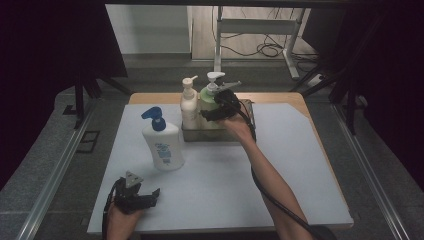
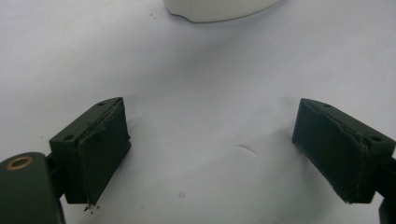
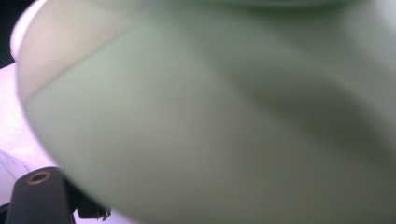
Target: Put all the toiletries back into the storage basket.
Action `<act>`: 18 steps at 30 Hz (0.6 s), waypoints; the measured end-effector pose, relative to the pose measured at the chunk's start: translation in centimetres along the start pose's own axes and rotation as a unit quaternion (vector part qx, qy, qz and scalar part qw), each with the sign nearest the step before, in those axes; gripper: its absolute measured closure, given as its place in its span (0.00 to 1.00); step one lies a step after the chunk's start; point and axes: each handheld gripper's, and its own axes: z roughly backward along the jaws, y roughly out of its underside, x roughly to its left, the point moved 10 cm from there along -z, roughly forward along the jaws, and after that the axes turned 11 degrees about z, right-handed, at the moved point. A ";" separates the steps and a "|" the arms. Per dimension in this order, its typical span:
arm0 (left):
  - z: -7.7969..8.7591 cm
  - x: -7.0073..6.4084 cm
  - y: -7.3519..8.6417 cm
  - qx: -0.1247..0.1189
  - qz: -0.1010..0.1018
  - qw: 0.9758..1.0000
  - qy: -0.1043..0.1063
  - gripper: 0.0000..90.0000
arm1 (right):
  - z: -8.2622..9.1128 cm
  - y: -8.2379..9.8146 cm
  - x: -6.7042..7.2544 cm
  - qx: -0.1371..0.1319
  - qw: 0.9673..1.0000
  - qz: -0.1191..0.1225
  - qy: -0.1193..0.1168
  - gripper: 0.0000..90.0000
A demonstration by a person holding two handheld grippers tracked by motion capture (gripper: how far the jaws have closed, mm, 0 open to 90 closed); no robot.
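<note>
My right gripper has its fingers clamped around the pale green pump bottle, which stands in the metal tray beside the cream bottle. My left gripper rests spread wide, holding nothing, on the white mat.

Left gripper: black body, grey three-cornered plate on top, black cable at the wrist. In the left gripper view, two blocky black jaws, frayed pad edges, small screw holes, brass-ringed hole on the body. Right gripper: black, thick black cable along a bare, sleeveless forearm.
</note>
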 end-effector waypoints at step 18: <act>0.0 0.0 0.0 0.000 0.000 1.000 0.000 0.12 | -1.3 1.6 0.3 0.022 1.000 -0.004 -0.007 0.14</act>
